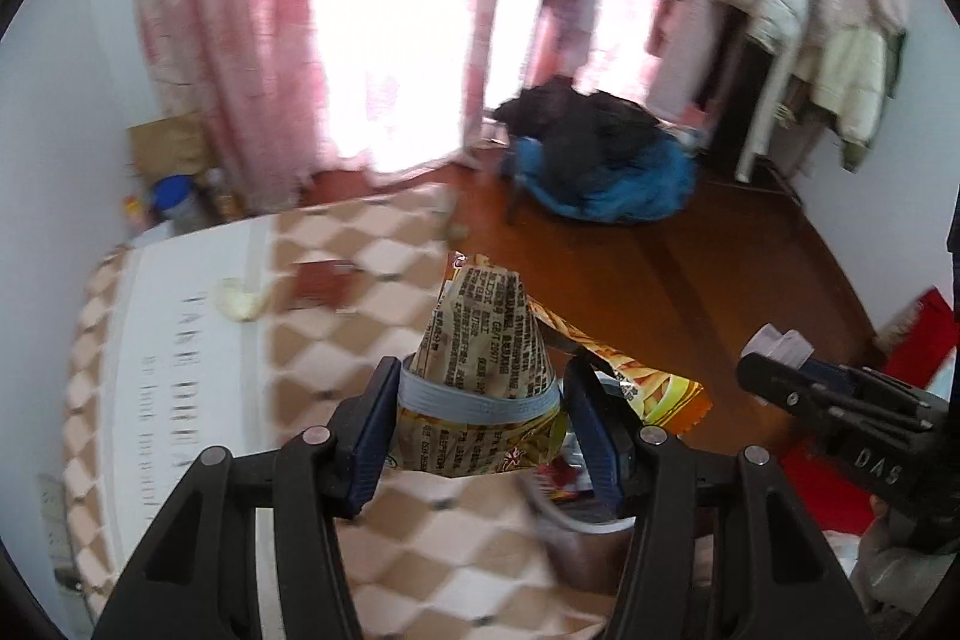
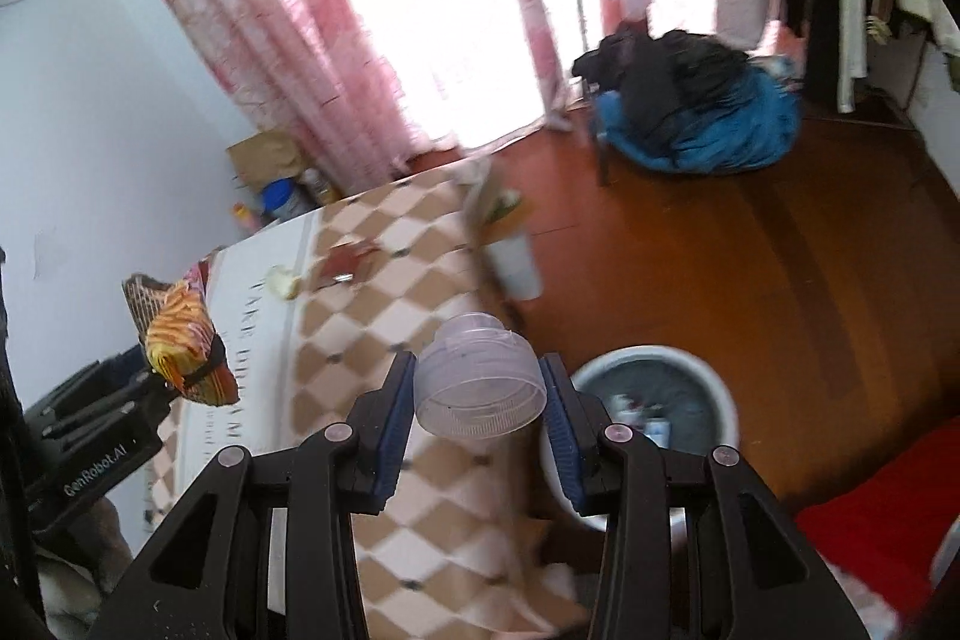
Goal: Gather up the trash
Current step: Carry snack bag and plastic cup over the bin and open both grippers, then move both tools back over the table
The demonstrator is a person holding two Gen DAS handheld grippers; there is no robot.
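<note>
My left gripper (image 1: 483, 388) is shut on a crumpled yellow-orange snack wrapper (image 1: 480, 340), which sticks up between the blue pads over the checkered tablecloth (image 1: 360, 340). The right wrist view shows the same wrapper (image 2: 180, 334) at far left. My right gripper (image 2: 478, 382) is shut on a clear plastic cup (image 2: 480, 376) above the table's edge. A white trash bin (image 2: 708, 376) with a grey liner and some litter stands on the floor just right of it; its rim (image 1: 600, 525) shows under my left gripper. A crumpled pale paper (image 2: 283, 283) and a red-brown packet (image 2: 351, 259) lie on the table.
A white cup (image 2: 516, 262) sits by the table's far edge. Jars and a brown bag (image 2: 264, 154) stand in the corner by pink curtains. A chair piled with blue and black clothes (image 2: 702, 118) stands on the wooden floor, with a clothes rack (image 1: 780, 10) behind it. Red fabric (image 2: 888, 508) lies at right.
</note>
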